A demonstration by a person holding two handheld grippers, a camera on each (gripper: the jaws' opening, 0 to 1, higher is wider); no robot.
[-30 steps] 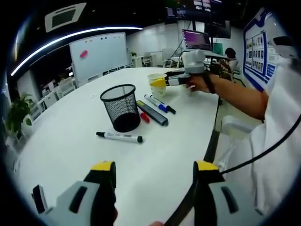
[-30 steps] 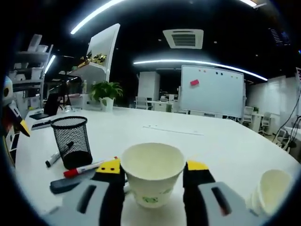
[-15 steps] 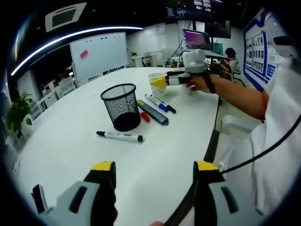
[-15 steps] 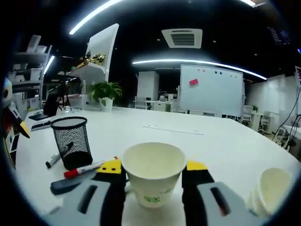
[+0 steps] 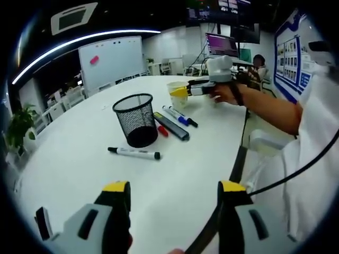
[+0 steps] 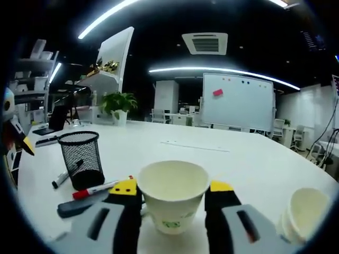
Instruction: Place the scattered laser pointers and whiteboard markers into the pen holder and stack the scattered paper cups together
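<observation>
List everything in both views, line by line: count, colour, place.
Pen holder: 1, black mesh, upright mid-table.
Whiteboard marker: 1, white barrel with black ends, lying alone in front of the holder.
Red marker: 1, lying at the holder's base.
Dark flat bar: 1, beside the red marker.
Blue-capped and black markers: 2, beyond the bar.
Paper cup: 1, white, upright between the right claw's jaws.
Second paper cup: 1, white, tipped, lower right.
Table: 1, white.
Left claw: open, empty.
Right claw: around the cup.
</observation>
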